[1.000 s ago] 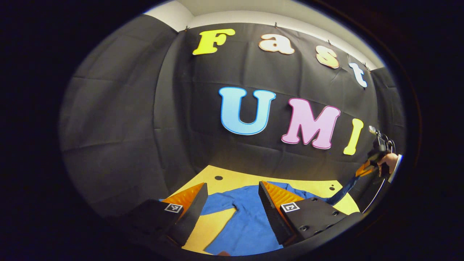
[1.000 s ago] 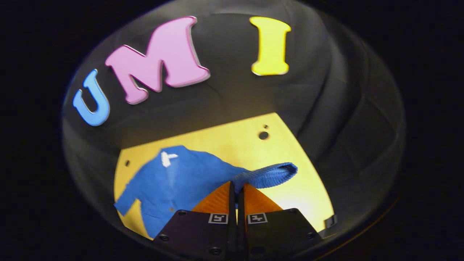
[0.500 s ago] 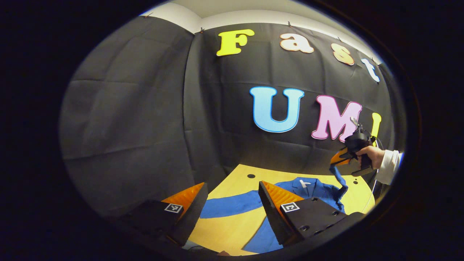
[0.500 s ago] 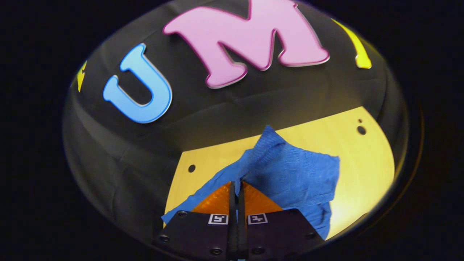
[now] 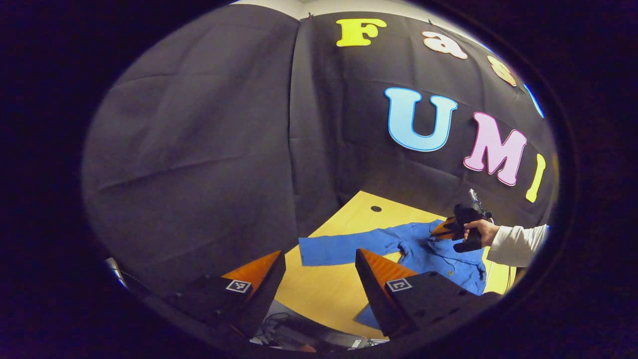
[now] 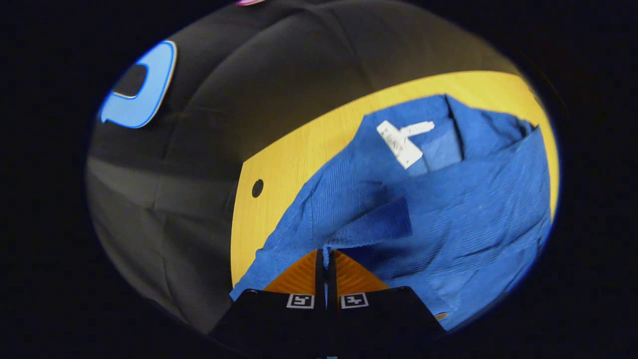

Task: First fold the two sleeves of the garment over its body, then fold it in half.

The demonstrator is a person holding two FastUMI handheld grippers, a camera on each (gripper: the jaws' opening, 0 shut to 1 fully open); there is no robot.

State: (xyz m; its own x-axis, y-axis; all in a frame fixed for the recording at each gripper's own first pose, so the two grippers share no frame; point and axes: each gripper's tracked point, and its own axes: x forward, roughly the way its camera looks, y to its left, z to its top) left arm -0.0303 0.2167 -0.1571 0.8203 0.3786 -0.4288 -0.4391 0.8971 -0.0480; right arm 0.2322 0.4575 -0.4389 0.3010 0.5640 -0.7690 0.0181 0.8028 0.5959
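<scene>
- A blue ribbed-knit cardigan [image 6: 448, 209] is being seen spread on the yellow wooden worktop [image 6: 279, 164], its neck opening and white label [image 6: 398, 142] lying toward the far edge.
- In the right gripper view, the right hand-held gripper [image 6: 326, 254] is being held pressed together on the cuff end of one sleeve [image 6: 374, 227], and this sleeve is being laid across the body of the garment.
- In the left gripper view, the same gripper [image 5: 443, 229] is being seen far off to the right, carried by a hand [image 5: 481, 232] in a white sleeve [image 5: 516, 244], low over the cardigan [image 5: 448, 259].
- The left hand-held gripper [image 5: 319, 262] is being held spread wide and empty above the near edge of the worktop [image 5: 319, 294].
- The other sleeve [image 5: 344, 247] is being left stretched flat to the left, well apart from the body.
- The knit is being judged soft, light and limp: it is likely to drape and sag from any single pinch and to slide a little on the smooth wood.
- A hold at the cuff, where the fabric is doubled and firmer, is being judged best for the flat sleeve; for the halving fold, the hem corners are being judged the better places.
</scene>
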